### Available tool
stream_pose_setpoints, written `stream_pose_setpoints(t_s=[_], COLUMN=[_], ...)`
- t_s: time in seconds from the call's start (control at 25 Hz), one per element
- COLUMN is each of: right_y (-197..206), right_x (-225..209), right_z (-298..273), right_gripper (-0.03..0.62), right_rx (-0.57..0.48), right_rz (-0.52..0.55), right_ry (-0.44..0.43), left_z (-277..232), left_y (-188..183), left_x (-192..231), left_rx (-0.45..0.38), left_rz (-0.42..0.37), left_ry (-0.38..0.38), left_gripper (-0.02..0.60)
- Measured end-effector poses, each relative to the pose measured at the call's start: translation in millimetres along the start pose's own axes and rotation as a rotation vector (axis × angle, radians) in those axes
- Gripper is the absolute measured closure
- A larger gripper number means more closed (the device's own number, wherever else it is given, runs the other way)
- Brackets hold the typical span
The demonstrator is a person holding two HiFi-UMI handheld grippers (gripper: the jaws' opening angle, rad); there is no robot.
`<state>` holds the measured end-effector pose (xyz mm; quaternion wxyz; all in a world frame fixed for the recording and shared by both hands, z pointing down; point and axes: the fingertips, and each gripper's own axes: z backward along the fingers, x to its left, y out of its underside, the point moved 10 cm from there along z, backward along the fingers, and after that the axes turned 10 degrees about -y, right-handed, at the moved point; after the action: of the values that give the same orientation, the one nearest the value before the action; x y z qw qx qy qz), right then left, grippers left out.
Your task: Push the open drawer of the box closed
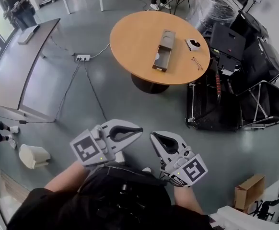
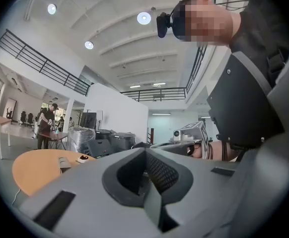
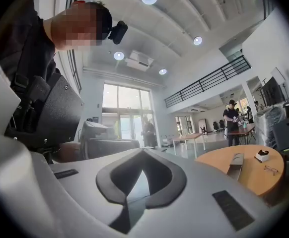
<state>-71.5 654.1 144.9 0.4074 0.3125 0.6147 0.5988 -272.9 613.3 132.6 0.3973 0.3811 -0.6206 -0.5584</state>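
Round table point(image 1: 134, 42), box point(image 1: 167, 36) drawer point(image 1: 161, 59) open

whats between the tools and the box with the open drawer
Only bare floor, then the table rim before the box; the head view shows it.

Open floor point(image 1: 130, 107) to table point(image 1: 134, 42) edge — box point(image 1: 166, 38) unobstructed; black cases point(image 1: 254, 61) right.

My left gripper point(image 1: 137, 130) and right gripper point(image 1: 155, 138) are pale grey shells with black-lined openings, each bearing a black-and-white marker cube point(image 1: 87, 149). At six o'clock I wear a black top point(image 1: 106, 210) and chest pack point(image 2: 244, 108).
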Motion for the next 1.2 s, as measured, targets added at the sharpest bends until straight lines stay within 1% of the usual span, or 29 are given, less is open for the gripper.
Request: stream_pose_setpoints(t_s=[0.28, 0.44, 0.56, 0.88, 1.2], right_y=[4, 6, 8, 9, 2], right_x=[-13, -22, -39, -114, -202], right_z=[-40, -46, -44, -38, -28], right_gripper=[0.577, 0.578, 0.578, 0.579, 0.578], right_rx=[0.008, 0.006, 0.014, 0.022, 0.023], right_rz=[0.006, 0.009, 0.004, -0.006, -0.01], right_ry=[0.062, 0.075, 0.075, 0.017, -0.05], left_z=[9, 3, -11, -67, -139], left_y=[4, 9, 13, 14, 9], left_x=[50, 64, 73, 106, 142], left_rx=[0.001, 0.001, -0.006, 0.007, 0.0], left_rz=[0.011, 0.017, 0.024, 0.034, 0.028], left_ry=[0.058, 0.068, 0.067, 0.019, -0.039], left_gripper=[0.548, 0.548, 0.548, 0.548, 0.548])
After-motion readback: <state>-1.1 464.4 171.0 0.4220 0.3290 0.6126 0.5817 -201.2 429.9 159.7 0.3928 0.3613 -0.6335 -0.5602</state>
